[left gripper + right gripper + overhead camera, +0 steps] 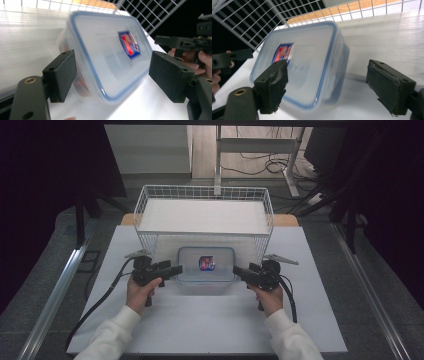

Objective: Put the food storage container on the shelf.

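A clear plastic food container (206,265) with a blue-rimmed lid and a red and blue sticker rests on the white table (215,320), just in front of the wire basket. My left gripper (177,269) points at its left side and my right gripper (237,270) at its right side. In the left gripper view the container (107,55) lies between the spread jaws of the left gripper (116,75), and the pads stand off it. In the right gripper view the right gripper (329,86) is open too, with the container (304,62) toward its left jaw.
A white wire basket (205,192) with a white floor stands right behind the container, and its mesh wall (155,15) rises close by. Bare table lies in front of the hands. Cables trail from both grippers toward the table's near edge.
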`<state>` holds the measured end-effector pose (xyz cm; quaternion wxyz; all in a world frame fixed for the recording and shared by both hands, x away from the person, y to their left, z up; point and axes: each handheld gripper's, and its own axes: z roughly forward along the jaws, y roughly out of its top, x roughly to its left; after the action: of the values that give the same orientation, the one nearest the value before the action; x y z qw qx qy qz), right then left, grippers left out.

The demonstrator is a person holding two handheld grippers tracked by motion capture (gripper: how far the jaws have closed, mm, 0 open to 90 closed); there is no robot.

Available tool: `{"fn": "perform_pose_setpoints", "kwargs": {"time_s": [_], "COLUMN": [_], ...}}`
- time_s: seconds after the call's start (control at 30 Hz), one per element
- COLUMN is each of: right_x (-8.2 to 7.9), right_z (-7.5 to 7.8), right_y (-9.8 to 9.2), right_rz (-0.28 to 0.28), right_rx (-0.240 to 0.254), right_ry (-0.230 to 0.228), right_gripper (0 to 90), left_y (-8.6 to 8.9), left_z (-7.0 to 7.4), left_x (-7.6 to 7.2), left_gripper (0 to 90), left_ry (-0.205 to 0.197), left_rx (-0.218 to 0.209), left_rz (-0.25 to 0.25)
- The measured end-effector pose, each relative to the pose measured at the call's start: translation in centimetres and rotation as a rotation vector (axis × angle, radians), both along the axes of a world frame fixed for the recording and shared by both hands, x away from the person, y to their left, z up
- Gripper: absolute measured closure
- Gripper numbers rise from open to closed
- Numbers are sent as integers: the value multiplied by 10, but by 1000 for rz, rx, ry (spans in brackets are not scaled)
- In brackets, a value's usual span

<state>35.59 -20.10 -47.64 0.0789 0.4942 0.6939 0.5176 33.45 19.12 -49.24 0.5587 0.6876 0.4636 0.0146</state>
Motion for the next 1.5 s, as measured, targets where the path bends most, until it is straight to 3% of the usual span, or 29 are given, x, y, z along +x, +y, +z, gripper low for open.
{"fn": "perform_pose_setpoints", "kwargs": {"time_s": [0.07,0.2,0.23,0.3,0.33,0.37,0.4,0.43,0.47,0.5,0.6,0.73,0.83,0.9,1.13,1.33,1.5], "right_x": [-14,-26,-33,-36,-41,-43,-43,-46,-51,-51,-56,-58,-56,-54,-45,-32,-23], "right_z": [3,4,4,4,3,2,2,1,-3,-3,-9,-12,-14,-18,-24,-32,-38], "right_y": [-6,-11,-11,-10,-7,-5,-5,-2,6,6,18,36,43,54,77,100,112], "right_rz": [36,65,85,96,122,143,143,165,197,197,237,296,308,332,352,336,323], "right_rx": [-55,-95,-137,-153,-186,-205,-205,-232,-295,-295,-344,-404,-421,-452,-486,-507,-499], "right_ry": [-30,-55,-74,-74,-79,-79,-79,-75,-84,-84,-83,-89,-83,-80,-76,-87,-85], "right_gripper": [222,264,298,311,349,377,377,405,469,469,606,822,873,885,886,887,888], "left_y": [0,0,1,1,1,2,2,2,3,2,-1,-3,-3,-3,-3,9,12], "left_z": [2,2,1,0,-2,-4,-4,-6,-8,-10,-14,-14,-13,-14,-15,-18,-15], "left_x": [-11,-31,-36,-46,-50,-55,-55,-57,-59,-61,-67,-71,-73,-74,-78,-78,-81], "left_gripper": [221,221,220,219,219,217,217,217,215,215,214,213,213,213,213,221,222], "left_ry": [-13,-23,-25,-46,-52,-60,-60,-58,-50,-45,-62,-61,-60,-58,-55,-24,-51], "left_rx": [24,66,74,114,133,174,174,190,203,226,305,302,309,322,343,310,339], "left_rz": [-6,-17,-19,-27,-30,-39,-39,-41,-45,-50,-61,-77,-80,-79,-90,-67,-54]}}
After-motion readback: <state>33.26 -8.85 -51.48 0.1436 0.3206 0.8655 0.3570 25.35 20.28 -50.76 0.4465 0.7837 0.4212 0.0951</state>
